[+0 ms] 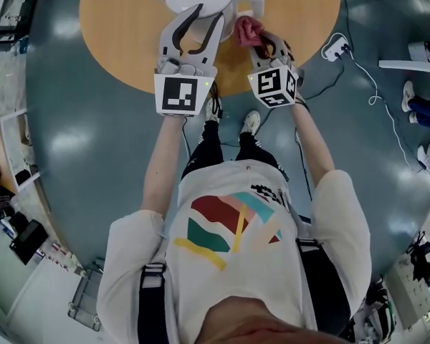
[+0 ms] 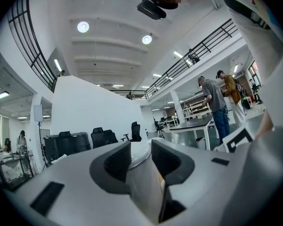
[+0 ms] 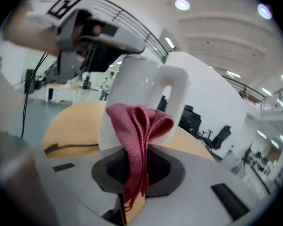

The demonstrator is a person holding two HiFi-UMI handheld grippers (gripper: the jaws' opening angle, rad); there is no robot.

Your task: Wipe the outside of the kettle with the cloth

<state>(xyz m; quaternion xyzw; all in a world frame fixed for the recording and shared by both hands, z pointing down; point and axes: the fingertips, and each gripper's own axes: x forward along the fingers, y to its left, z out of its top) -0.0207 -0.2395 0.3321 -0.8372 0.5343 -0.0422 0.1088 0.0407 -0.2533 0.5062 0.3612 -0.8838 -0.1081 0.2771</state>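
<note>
Currently, upper centre of frame: left claw (image 1: 209,13) grips white kettle (image 3: 139,79) at its top; right claw (image 3: 137,166) pinches red cloth (image 3: 137,124) just beside kettle handle.

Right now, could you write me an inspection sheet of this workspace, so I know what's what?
Surface: round wooden table on a grey floor.
Job's things: white kettle upright on the table; red cloth right by its handle, contact cannot be told.
Clutter: nothing seen.
Grippers: left gripper clamped on the kettle's top; right gripper shut on the cloth.
Cables: white cable and power strip on the floor, off the table.
Surroundings: office chairs; two people standing at a desk.
</note>
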